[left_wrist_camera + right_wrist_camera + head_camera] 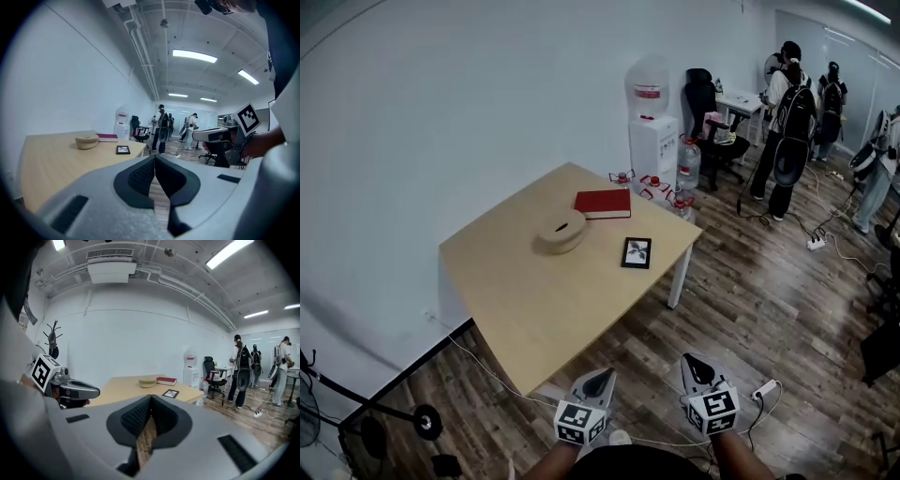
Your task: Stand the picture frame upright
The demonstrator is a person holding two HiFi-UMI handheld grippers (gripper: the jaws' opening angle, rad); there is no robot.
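Plainly, the left claw (601, 375) and right claw (695, 362) are pinched shut and empty; the picture frame (637, 252) lies flat on the bench (516, 291) near the book (603, 202). Open one claw before reaching the frame's edge farthest from the book.

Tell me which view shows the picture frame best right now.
The head view: it looks down on the picture frame, lying flat, face up, near an edge of the table. The left gripper view and right gripper view show it only small, at a shallow angle.
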